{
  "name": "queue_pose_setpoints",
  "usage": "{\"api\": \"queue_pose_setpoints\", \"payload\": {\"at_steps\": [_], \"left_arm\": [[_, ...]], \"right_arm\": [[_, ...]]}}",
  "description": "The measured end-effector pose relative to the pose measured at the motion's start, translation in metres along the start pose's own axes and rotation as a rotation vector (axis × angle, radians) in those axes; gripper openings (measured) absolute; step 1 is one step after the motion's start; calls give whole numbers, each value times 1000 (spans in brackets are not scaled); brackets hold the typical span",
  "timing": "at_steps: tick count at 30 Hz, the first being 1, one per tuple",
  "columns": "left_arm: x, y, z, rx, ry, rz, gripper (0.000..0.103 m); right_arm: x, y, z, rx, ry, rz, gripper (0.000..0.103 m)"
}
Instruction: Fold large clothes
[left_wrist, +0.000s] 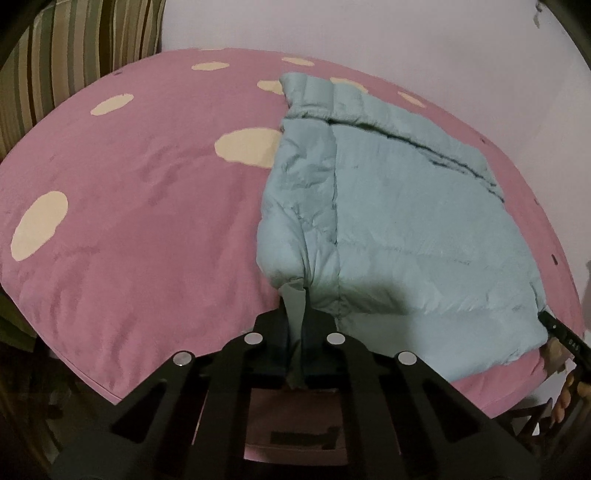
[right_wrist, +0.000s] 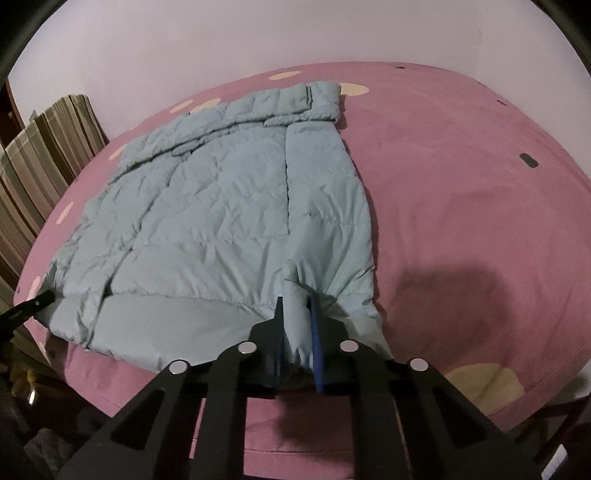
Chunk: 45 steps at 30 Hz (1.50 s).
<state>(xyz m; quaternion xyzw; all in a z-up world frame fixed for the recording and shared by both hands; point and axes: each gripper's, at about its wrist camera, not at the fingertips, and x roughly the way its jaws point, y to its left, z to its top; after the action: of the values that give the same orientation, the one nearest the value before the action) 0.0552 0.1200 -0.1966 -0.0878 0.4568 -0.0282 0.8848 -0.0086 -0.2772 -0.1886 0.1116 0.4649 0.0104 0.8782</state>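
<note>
A pale blue quilted puffer jacket (left_wrist: 399, 221) lies flat on a pink bed cover (left_wrist: 129, 221) with cream spots. It also shows in the right wrist view (right_wrist: 207, 221), its sleeves folded in over the body. My left gripper (left_wrist: 295, 295) is shut on the jacket's near left hem corner. My right gripper (right_wrist: 297, 302) is shut on the near right hem corner. The right gripper's tip (left_wrist: 554, 325) shows in the left view at the jacket's far corner, and the left gripper's tip (right_wrist: 37, 299) shows in the right view.
A striped cushion or mattress (left_wrist: 74, 55) leans against the pale wall (left_wrist: 369, 29) at the left. The same striped object (right_wrist: 44, 155) shows in the right view. The pink cover (right_wrist: 461, 184) stretches wide right of the jacket. The bed's near edge lies just under both grippers.
</note>
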Motion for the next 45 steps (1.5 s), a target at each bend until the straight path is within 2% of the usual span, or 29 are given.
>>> {"api": "queue_pose_setpoints", "payload": {"at_steps": [5, 11, 15, 19, 25, 30, 36, 40, 45], "left_arm": [[-18, -2, 12, -1, -57, -9, 4], [-36, -15, 45, 17, -137, -29, 4], [-36, -19, 56, 33, -145, -30, 4], [-29, -12, 44, 34, -104, -19, 4], [-13, 5, 28, -18, -39, -13, 4], [-9, 7, 21, -3, -27, 3, 4], [-1, 9, 15, -5, -1, 10, 4], [4, 10, 12, 1, 15, 16, 4], [9, 12, 10, -6, 29, 16, 4]], "right_arm": [[-12, 0, 10, 28, -43, 35, 7], [-22, 6, 39, 24, -94, 59, 5], [-15, 8, 49, 18, -46, 55, 5], [-7, 5, 33, 10, 27, 39, 8], [-4, -6, 16, 87, 51, 44, 17], [-14, -19, 13, 132, 19, 37, 38], [-9, -39, 8, 191, 40, 12, 40], [10, -38, 2, 166, 87, -4, 43], [12, -34, 2, 132, 74, -13, 45]]}}
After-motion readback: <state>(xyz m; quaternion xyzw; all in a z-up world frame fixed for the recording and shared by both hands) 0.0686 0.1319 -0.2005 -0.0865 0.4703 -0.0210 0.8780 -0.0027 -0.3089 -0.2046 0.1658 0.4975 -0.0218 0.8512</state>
